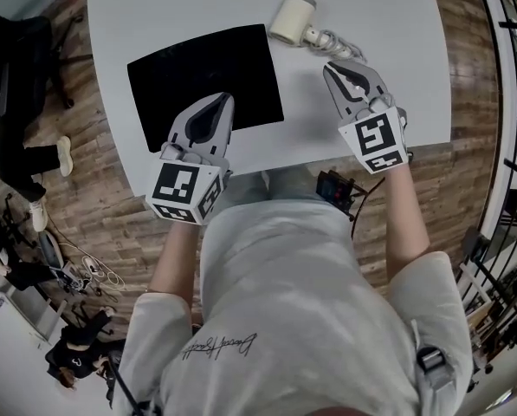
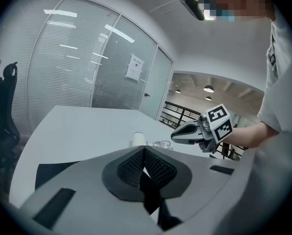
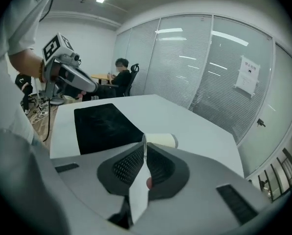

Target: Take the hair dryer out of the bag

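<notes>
**One hair dryer out, one bag flat: the job looks all but done**

One cream hair dryer (image 1: 293,18) lies on its side on the white counter (image 1: 388,7), at the far edge as the head view shows it. It is just beside the far right corner of the black bag (image 1: 204,81) and no part of it is inside. Its coiled cord (image 1: 334,43) trails from the handle toward the person, loose on the counter. The bag lies flat and looks empty, though what it may hold cannot be seen from here.

Judged by that, the task's one real step is complete, since the dryer is free of the bag and rests on its own. What is left, if anything, is to draw the hands back.

The left gripper (image 1: 227,99) hangs over the near edge of the bag. Its fingers (image 2: 131,168) are closed tip to tip with nothing between them. The right gripper (image 1: 329,66) sits just above the cord's near end. Its fingers (image 3: 128,165) also meet at the tips and are empty, with only bare counter and the dryer's barrel showing past them. Whether that gripper touches the cord cannot be told, but neither gripper holds anything.

The count is one hair dryer, one cord, one bag, one counter and two grippers. One seated person (image 3: 120,65) is at a desk well behind the counter in the right gripper view.
</notes>
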`<action>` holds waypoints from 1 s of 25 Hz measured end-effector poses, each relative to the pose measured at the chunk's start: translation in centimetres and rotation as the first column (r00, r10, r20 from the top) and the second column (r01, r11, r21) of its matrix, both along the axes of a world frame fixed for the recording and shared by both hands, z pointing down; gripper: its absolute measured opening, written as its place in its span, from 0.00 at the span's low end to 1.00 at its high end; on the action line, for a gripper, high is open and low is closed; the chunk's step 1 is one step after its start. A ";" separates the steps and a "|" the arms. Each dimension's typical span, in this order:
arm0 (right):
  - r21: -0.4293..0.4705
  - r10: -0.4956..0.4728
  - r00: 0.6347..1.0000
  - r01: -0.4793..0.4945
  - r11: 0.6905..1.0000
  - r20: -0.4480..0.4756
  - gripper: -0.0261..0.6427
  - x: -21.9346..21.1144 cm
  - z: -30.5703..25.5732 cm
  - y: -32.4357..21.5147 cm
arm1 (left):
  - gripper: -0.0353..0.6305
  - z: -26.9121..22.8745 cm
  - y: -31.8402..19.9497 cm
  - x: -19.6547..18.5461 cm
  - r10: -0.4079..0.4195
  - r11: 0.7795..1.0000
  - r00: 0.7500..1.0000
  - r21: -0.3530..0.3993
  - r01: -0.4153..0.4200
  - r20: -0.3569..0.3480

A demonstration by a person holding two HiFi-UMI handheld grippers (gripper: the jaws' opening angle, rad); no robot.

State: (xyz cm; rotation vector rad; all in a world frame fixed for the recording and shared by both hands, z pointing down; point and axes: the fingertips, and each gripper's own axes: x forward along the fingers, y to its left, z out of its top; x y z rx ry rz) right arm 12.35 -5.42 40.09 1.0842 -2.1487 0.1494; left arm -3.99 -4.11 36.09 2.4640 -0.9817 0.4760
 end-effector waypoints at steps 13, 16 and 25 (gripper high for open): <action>-0.117 0.060 0.977 -0.036 0.993 0.207 0.08 -6.4 -2.1 3.9 | 0.07 -1.4 1.3 0.2 0.032 0.999 0.999 0.022 -0.033 0.017; -0.133 0.074 0.970 -0.043 0.990 0.231 0.08 -7.0 -2.6 4.0 | 0.07 -1.8 1.7 0.4 0.044 0.998 0.999 0.035 -0.046 0.031; -0.119 0.093 0.956 -0.062 0.991 0.279 0.08 -8.1 -4.4 3.0 | 0.07 -3.1 0.9 -1.4 0.032 0.996 0.999 0.081 -0.034 0.026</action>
